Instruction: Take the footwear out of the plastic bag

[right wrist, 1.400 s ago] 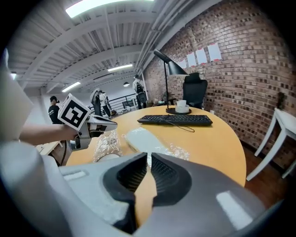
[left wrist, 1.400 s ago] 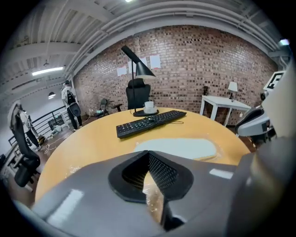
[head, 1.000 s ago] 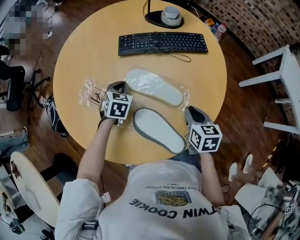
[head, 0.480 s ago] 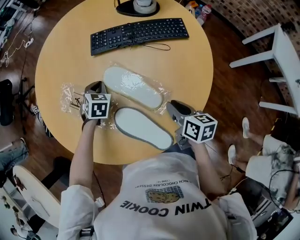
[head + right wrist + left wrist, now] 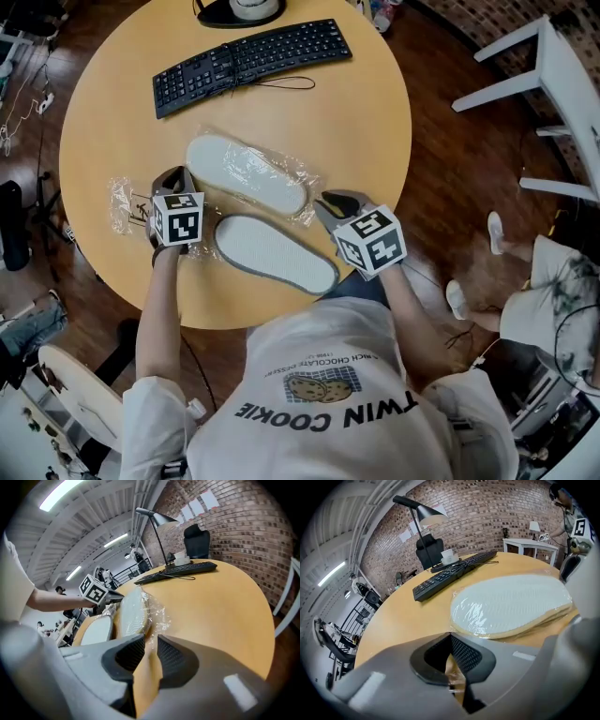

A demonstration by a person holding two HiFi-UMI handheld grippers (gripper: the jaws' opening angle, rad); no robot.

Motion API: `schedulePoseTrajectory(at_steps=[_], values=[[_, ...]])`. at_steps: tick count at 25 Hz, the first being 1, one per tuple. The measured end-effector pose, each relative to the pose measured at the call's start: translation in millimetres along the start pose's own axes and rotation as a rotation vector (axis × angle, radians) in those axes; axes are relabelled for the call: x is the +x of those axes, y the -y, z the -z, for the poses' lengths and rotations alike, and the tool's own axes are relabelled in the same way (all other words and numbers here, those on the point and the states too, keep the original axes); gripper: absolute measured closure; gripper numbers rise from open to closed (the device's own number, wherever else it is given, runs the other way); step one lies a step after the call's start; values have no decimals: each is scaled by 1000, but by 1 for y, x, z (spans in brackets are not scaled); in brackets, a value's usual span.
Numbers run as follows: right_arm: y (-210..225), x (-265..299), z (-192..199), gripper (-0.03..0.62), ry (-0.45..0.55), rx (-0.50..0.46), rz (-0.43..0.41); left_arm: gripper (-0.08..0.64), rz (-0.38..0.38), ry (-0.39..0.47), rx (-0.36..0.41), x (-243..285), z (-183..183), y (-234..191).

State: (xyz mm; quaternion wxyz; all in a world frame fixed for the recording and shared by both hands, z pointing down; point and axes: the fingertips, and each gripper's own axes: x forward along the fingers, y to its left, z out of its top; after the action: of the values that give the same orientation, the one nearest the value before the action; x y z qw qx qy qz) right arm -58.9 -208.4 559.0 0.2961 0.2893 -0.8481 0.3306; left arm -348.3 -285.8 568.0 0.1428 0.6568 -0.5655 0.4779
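The left gripper (image 5: 175,175) rests near the left edge of the round wooden table (image 5: 366,103), its jaws drawn together at the tips with a fold of clear film from the plastic bag (image 5: 127,199) pinched between them; the gripper's marker cube faces up. The right gripper (image 5: 330,202) sits near the right part of the table's near edge, just beside the bag's crumpled right end. Its jaws stand a narrow gap apart and bare tabletop shows through the gap. The film lies just ahead of the tips and the pads press on nothing. One slipper (image 5: 246,174) lies sole up inside the bag, stretched across the middle of the table between the two grippers and wrapped in the shiny film. The other slipper (image 5: 275,255), grey-rimmed and also sole up, lies out of the bag on the bare wood, close to the near edge and roughly parallel to the bagged one. The bag's flat left end, which carries a printed label (image 5: 141,208), extends past the left gripper toward the left edge. A black keyboard (image 5: 248,64) lies along the far edge, with the base of a desk lamp (image 5: 234,11) behind it.
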Motion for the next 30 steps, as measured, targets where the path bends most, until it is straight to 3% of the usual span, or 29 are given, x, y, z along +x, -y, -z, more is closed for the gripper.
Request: schedulePoseTrajectory(at_steps=[5,9,15,21,25,30], values=[[-6,6,-4,520,1,-31,-64,558,-1,-4,-2,0,0,1],[-18,5,-11,520,45,31,-158,558,-3,0,-1,1,-1,0],[-29,9,-11,520,55,125,-233,558,-6,6,-5,2,1,-1],[-12,-6,0,520,35,118,-119,558,-9,11,-4,1,1,-1],[-25,-14,-1,520,62,135,-151,558,-9,15,-4,0,1,-1],[-26,-6,9,520,15,52,-103,558,-11,16,-5,-1,0,-1]])
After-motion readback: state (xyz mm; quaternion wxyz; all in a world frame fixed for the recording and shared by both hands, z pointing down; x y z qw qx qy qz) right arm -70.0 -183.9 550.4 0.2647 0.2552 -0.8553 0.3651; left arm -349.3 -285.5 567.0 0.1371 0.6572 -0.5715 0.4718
